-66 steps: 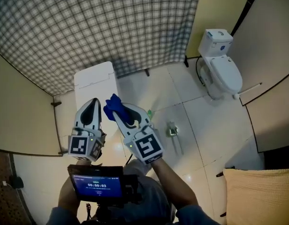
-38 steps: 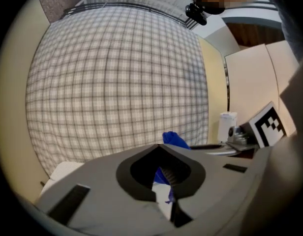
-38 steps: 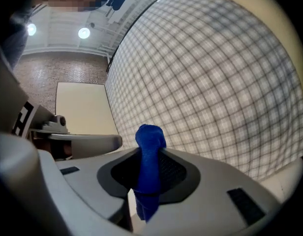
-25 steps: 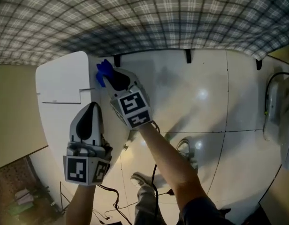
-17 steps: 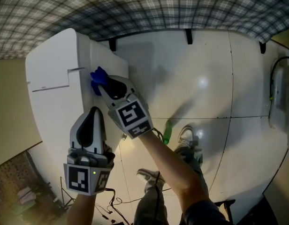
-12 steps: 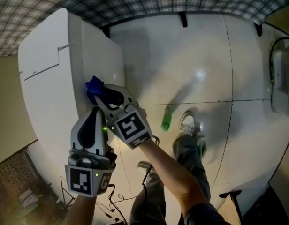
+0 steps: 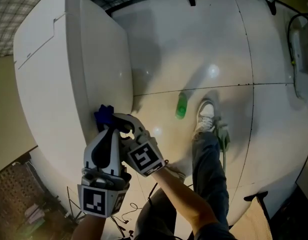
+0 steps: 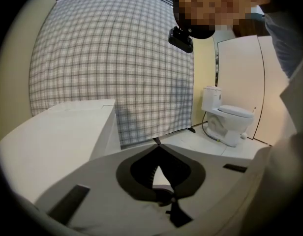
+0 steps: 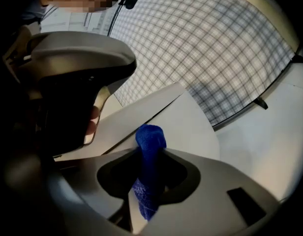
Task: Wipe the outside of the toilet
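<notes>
step in hand: by my reading the wipe on the toilet (image 8: 229, 121) is not yet begun; the cloth is gripped but sits at another white body.
right tool (image 9: 150, 154): clamped on a blue cloth (image 9: 149, 139), with a tuft poking out past the tips; in the head view the tuft looks to touch the side wall of a white cabinet (image 7: 59, 74), low down near the floor (image 7: 194, 49).
left tool (image 8: 158, 149): jaws pressed together with nothing between them, hanging just beside the right tool.
toilet: stands well apart across the tiled floor by the far wall, lid down, untouched.
in the way: a green bottle (image 7: 181, 105) lies on the floor near the person's shoe (image 7: 206, 115).
next move: calls for carrying the cloth over to the toilet, clear of the bottle, and laying the tuft on the tank or bowl wall with the pinch kept firm.
</notes>
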Demonstrator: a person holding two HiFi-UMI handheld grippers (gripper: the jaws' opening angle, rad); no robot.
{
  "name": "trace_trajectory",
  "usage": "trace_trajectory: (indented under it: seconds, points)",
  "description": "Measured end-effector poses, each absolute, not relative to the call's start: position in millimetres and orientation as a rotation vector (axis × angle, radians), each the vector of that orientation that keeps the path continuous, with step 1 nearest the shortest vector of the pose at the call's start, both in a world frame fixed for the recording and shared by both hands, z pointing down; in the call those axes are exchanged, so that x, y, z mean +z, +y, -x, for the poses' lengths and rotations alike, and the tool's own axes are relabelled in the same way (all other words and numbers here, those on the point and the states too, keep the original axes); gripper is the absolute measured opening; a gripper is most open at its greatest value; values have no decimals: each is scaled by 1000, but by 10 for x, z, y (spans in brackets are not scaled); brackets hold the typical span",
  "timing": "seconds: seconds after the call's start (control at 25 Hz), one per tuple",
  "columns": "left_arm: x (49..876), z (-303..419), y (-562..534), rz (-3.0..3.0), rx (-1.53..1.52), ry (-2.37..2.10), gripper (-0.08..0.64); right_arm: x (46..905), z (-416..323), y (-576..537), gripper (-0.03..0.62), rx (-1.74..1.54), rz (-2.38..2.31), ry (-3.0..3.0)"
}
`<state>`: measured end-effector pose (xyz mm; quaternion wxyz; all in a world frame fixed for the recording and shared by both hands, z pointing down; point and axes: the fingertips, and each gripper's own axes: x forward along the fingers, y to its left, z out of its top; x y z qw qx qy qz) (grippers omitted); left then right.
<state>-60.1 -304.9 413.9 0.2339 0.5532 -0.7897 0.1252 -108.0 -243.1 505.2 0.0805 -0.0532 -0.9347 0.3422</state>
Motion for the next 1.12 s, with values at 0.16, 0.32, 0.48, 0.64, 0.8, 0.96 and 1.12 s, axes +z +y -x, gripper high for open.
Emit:
trace_trajectory:
  seconds: [0.16, 0.32, 0.48, 0.64, 0.8, 0.96, 1.12]
  points:
    - [4190, 789, -3180, -1456, 267, -2209, 14, 5068, 1371, -3015, 95, 1086, 57, -2772]
    - [4276, 1143, -3519, -1378, 224, -2257, 12, 5099, 1947, -3942, 95, 1048, -33, -2818]
    - [4555, 1422, -3822, -1302, 222, -2272, 12, 5371, 2563, -4700, 95, 1020, -95, -2848]
    - [4916, 1665, -4015, -1221, 217, -2276, 14, 5828, 3001, -5073, 95, 1047, -100, -2763]
    - [5167, 1855, -4066, -1173, 218, -2300, 14, 6140, 3222, -5040, 95, 1025, -45, -2725]
    - [5327, 1883, -3927, -1138, 208, -2302, 14, 6264, 3141, -4778, 95, 1032, -2, -2708]
    - [5392, 1623, -3636, -1158, 226, -2258, 14, 6300, 2779, -4364, 95, 1045, -2, -2683]
